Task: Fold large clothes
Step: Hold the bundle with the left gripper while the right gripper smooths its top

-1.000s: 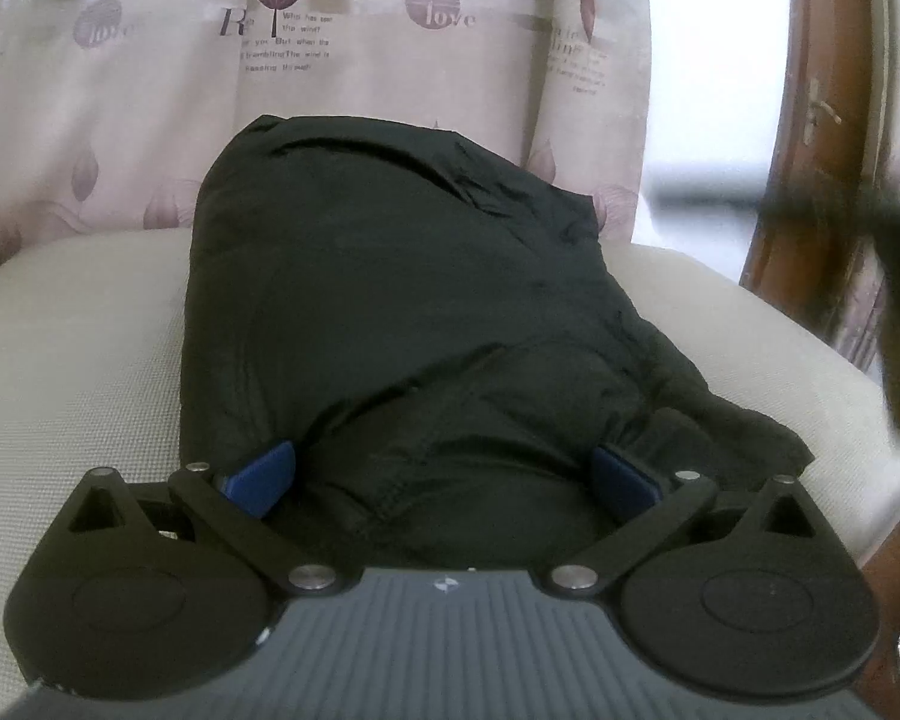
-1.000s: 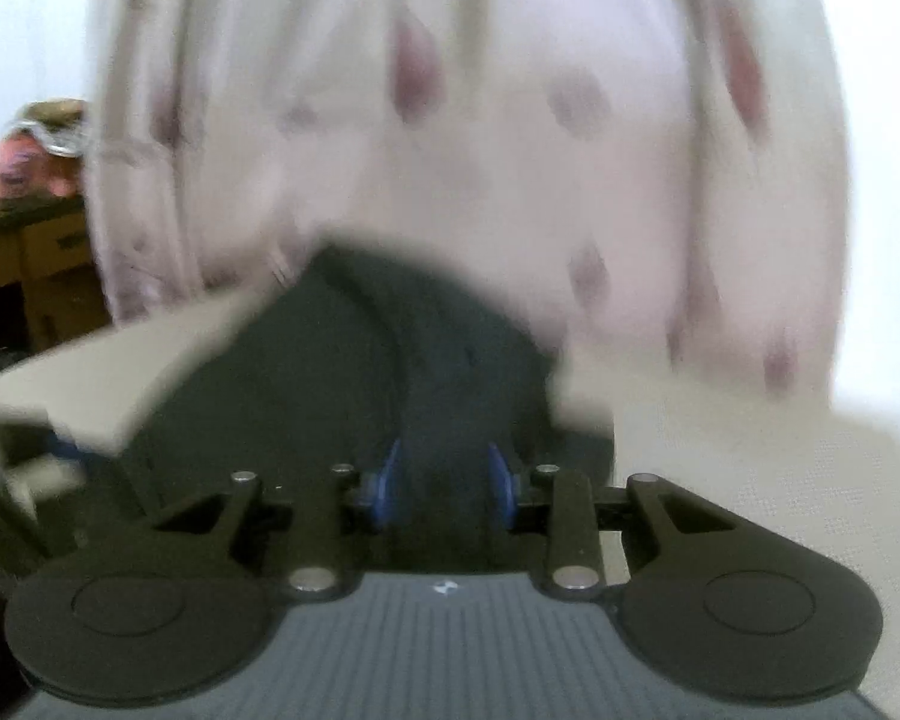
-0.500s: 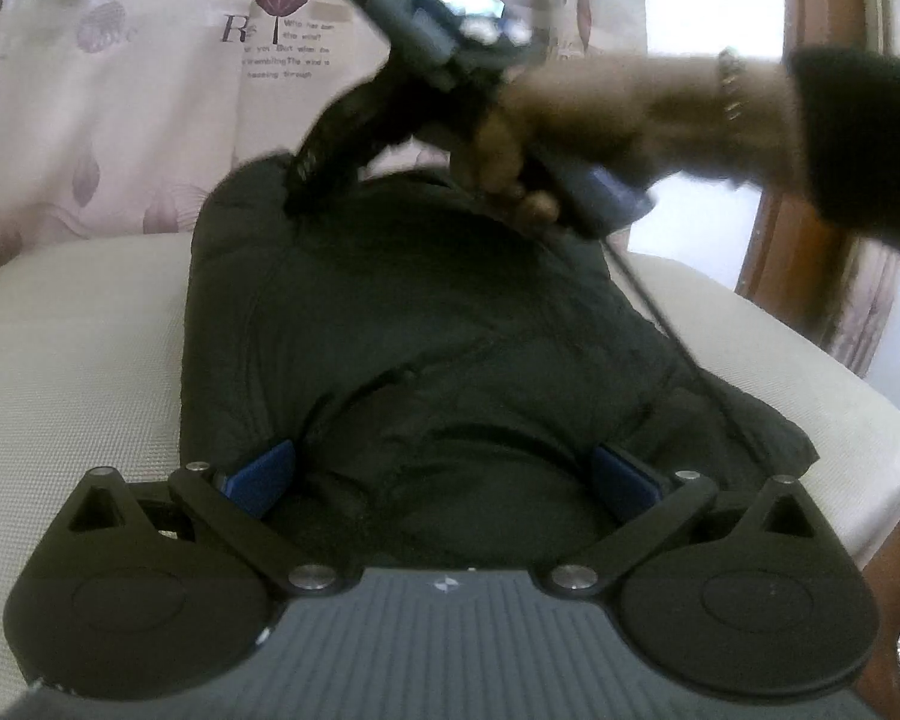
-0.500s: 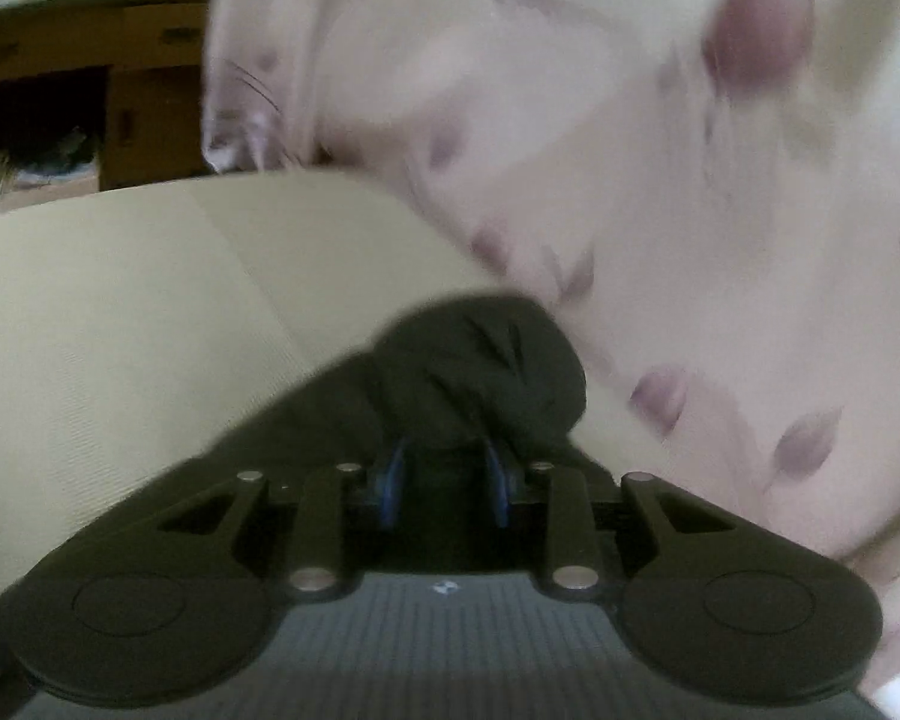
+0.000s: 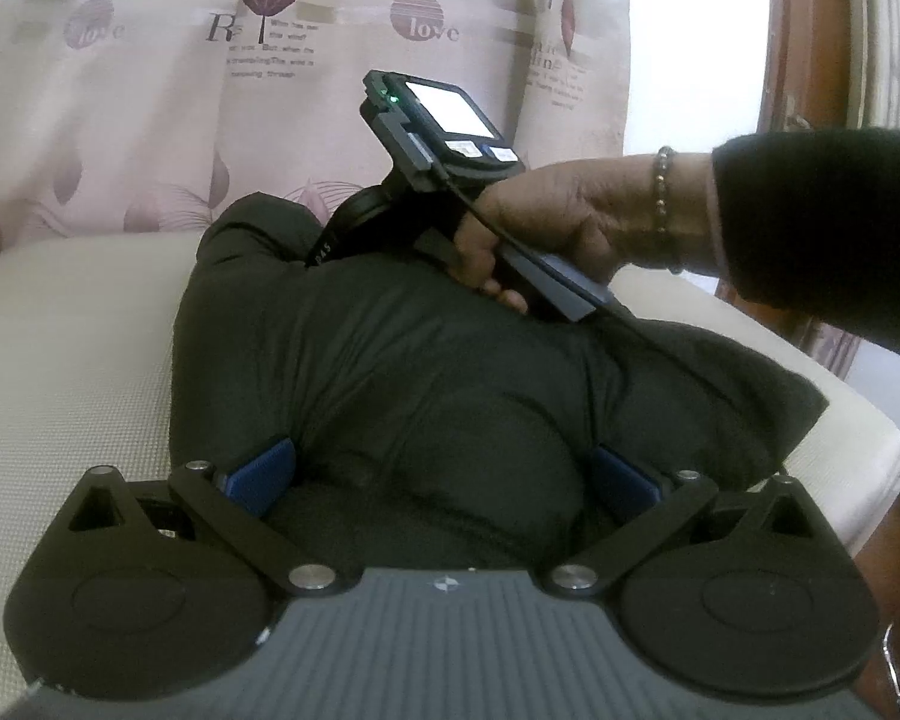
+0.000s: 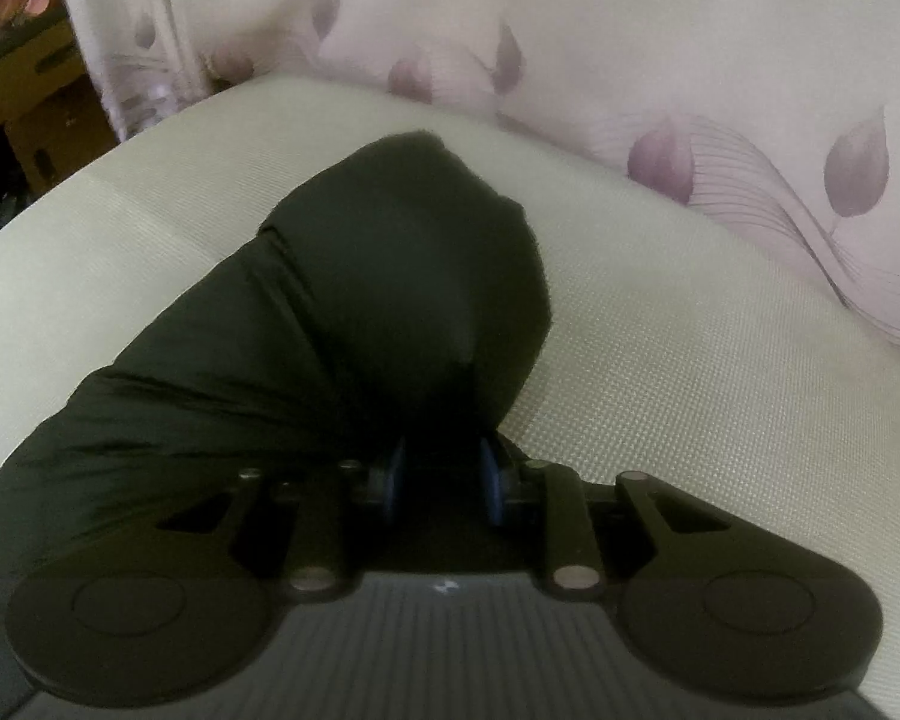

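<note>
Since a second ago, the right gripper (image 6: 441, 477) has been swung to 12 o'clock, clenched on the black jacket (image 5: 450, 372) on the cream cushion (image 5: 72, 360), likely to make a fold. The left gripper (image 5: 444, 471) is kept spread wide, pinning the near edge. Whatever lies under the jacket is hidden.

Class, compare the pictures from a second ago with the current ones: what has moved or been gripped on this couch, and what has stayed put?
The right gripper, pinching a fold of the black garment, has swung in from the right and carried that fold across to the garment's far left corner near the curtain; its hand now shows there. The left gripper stayed wide open at the near edge, and the bulk of the garment stayed on the cushion.
</note>
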